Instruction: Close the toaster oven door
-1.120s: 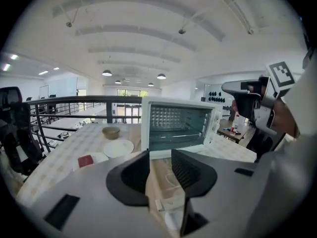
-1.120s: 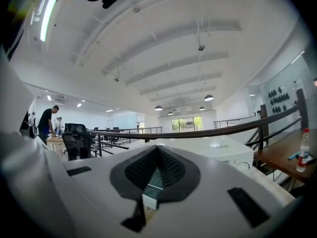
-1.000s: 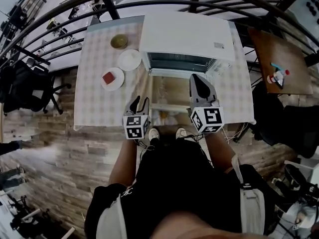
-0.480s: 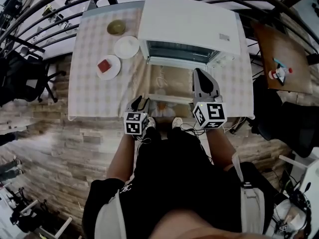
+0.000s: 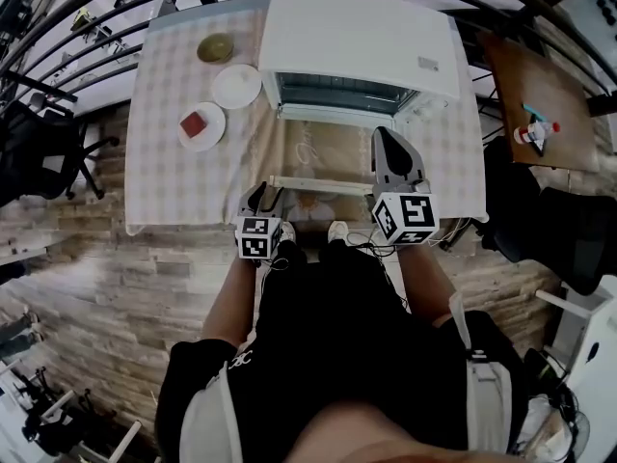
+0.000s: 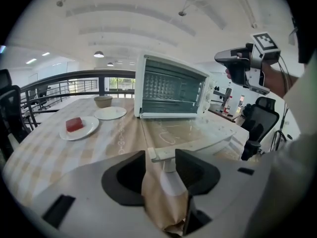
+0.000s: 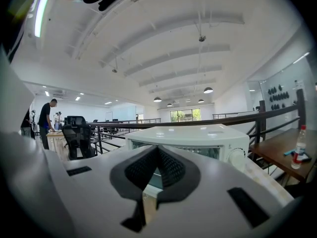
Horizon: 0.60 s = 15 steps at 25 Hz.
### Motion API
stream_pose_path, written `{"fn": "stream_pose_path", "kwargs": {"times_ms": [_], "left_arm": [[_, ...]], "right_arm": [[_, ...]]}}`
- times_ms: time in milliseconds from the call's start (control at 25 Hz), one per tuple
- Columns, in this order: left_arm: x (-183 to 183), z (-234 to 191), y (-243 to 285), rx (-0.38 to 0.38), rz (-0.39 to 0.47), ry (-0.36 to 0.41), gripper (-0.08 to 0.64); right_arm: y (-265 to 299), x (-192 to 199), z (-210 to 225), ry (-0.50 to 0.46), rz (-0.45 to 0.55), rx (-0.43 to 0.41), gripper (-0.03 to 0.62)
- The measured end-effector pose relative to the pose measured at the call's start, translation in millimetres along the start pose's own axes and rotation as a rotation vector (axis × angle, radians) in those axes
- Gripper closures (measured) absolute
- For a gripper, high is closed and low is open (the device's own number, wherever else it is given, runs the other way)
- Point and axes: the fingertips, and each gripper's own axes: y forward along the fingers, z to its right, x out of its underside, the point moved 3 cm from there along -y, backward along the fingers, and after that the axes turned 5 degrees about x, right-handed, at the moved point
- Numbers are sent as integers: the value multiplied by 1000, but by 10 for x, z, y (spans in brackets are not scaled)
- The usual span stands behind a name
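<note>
**Item:** toaster oven [image 5: 357, 37], white, at the back of the bench [image 5: 164, 172]. We record its glass door [image 5: 328, 148] folded flat toward the person, fully open.

**Item:** door handle [image 6: 171, 154], a pale bar along the door's front edge, at the bench's near side.

**Item:** left gripper [image 5: 262, 198]. Change noted: since a second ago it has dropped from above the bench edge to handle level, and its jaws have just been opening. We list them apart, with the handle's left end between them and the pads not pressing.

**Item:** right gripper [image 5: 385, 135], jaws together, empty, above the door's right side.

**Assessment:** we judge the left gripper placed to take or lift the handle. The door has not yet risen, so closing is still to begin.
</note>
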Motion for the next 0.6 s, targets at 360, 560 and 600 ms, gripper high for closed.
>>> {"fn": "stream_pose_path", "kwargs": {"times_ms": [360,560,600], "left_arm": [[151,-50,161,12,-83,-26,359],[151,-49,310,30,-85,-50,359],[145,-48,335,36,-90,-52,359]], "right_arm": [[-27,3,-24,-2,-3,0,589],[-101,-30,73,-14,0,28,589],[-115,-38,111,-12,0,37,589]]}}
